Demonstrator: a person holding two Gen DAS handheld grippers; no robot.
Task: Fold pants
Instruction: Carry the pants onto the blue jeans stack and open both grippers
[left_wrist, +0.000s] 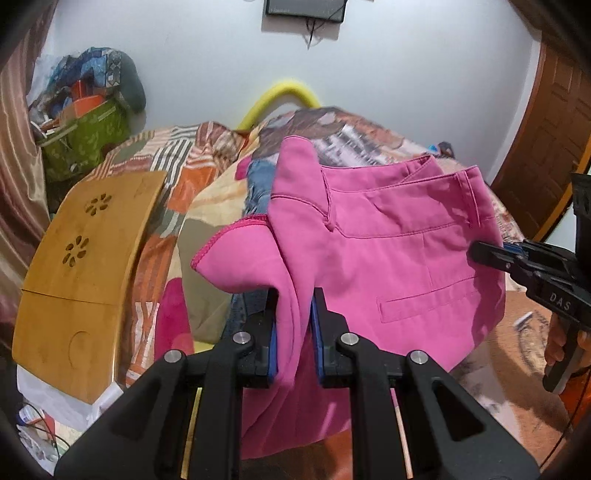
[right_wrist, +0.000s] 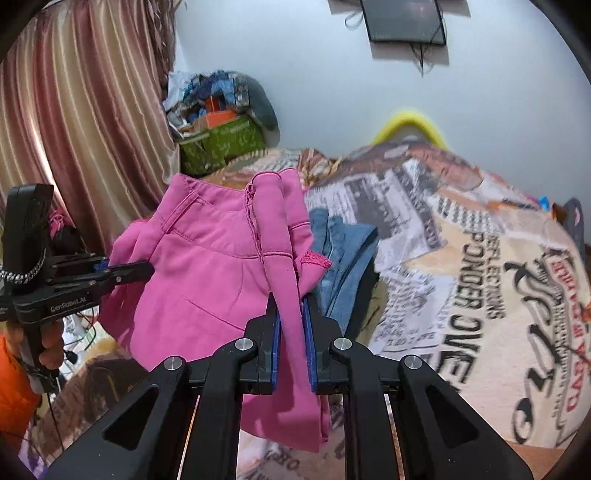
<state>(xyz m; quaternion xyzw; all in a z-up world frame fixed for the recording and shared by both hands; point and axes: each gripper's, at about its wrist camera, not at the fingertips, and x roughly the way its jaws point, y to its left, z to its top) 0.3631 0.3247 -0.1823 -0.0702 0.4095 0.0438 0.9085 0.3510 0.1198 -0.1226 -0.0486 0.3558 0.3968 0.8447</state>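
step: carry pink pants (left_wrist: 388, 251) over bed (right_wrist: 461, 258) | left claw (left_wrist: 293, 332), right claw (right_wrist: 291, 332) each clamped on waistband, seemingly | tip: keep both ends level, taut, lower flat

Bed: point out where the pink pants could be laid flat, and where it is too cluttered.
Freest patch: the printed blanket to the right of the blue jeans in the right wrist view, running toward the bed's edge. Crowded: the left side, where the wooden tray lies on the striped bedding, and the middle, under the held pink pants, where the jeans lie.
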